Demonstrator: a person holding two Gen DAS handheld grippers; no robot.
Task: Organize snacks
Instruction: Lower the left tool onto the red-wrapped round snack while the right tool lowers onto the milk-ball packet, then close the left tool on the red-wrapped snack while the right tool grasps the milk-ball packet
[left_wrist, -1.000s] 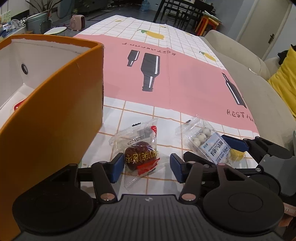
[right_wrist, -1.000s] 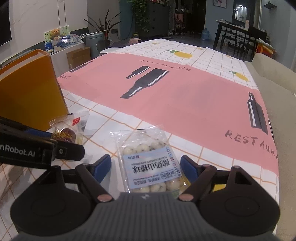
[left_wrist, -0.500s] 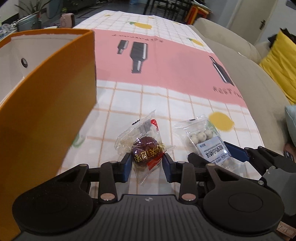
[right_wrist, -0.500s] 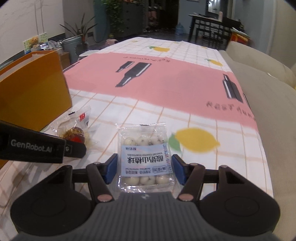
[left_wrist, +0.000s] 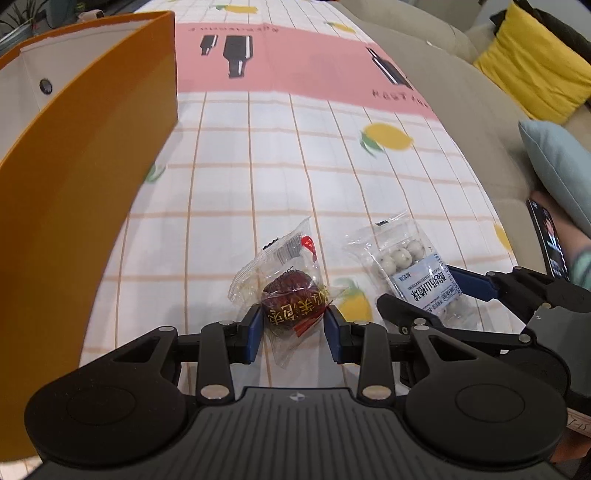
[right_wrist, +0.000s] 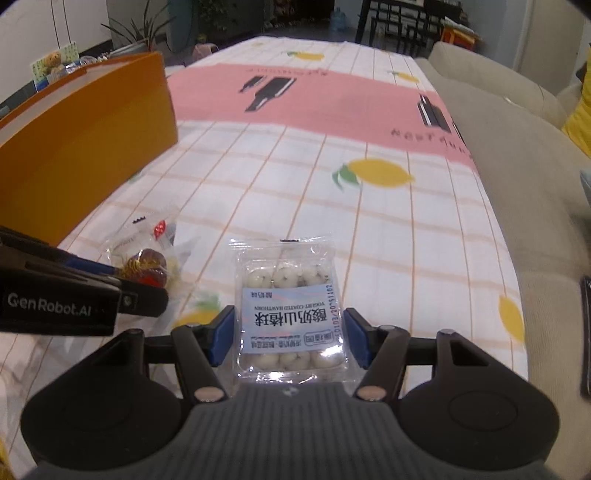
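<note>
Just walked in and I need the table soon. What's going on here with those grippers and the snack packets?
A person is sorting snacks with two handheld grippers. The left gripper is shut on a red date packet, and the right gripper is shut on a yogurt hawthorn ball pack. Both packets are at the near end of the checked tablecloth. The open orange box stands to the left; neither packet is in it yet.

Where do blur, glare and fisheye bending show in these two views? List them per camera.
Left wrist: the tablecloth grid bows outward, its far end soft; the red date packet between the left gripper fingers stays sharp, wrapper glinting. Right wrist: dimmer and grainier, dark vignette in the corners; the orange box smears; the hawthorn ball pack label reads clearly in the right gripper.
</note>
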